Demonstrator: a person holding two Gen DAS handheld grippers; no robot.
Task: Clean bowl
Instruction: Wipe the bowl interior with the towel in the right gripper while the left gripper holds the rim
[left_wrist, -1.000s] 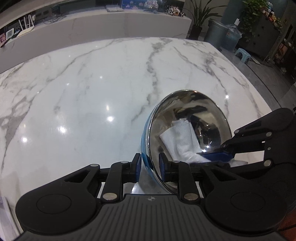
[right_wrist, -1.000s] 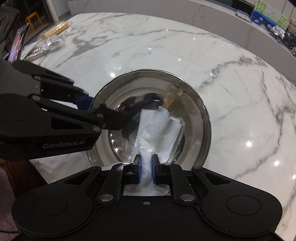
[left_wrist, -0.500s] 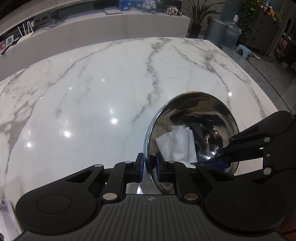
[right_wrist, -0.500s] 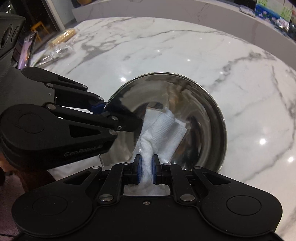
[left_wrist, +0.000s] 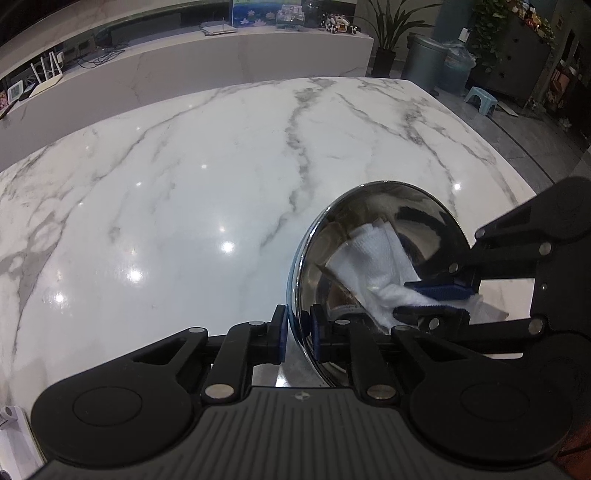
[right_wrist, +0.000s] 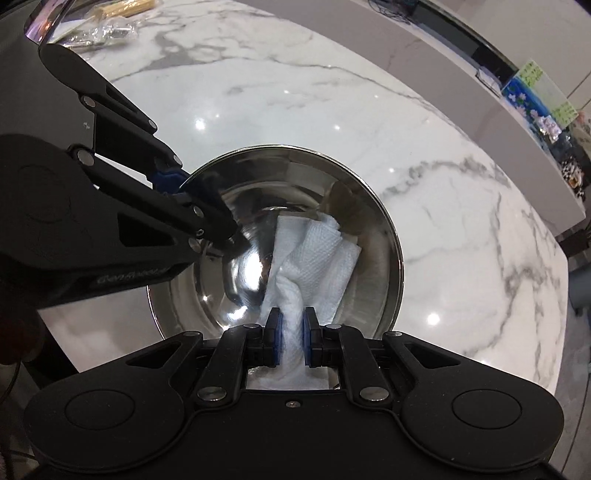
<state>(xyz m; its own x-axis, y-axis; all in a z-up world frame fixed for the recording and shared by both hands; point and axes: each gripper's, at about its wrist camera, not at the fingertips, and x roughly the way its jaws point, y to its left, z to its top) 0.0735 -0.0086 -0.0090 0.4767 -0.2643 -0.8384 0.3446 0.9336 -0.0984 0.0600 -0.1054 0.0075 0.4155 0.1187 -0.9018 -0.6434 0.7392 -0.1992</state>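
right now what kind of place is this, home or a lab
Probably a home, an open living and dining area: a marble table, a long media ledge with a wifi router, potted plants and a small step stool on the tiled floor.

white marble table (left_wrist: 207, 192), grey veins. potted plant (left_wrist: 388, 33), grey bin (left_wrist: 424, 55), blue stool (left_wrist: 480, 98) beyond. clear packets (right_wrist: 99, 31) at far edge.
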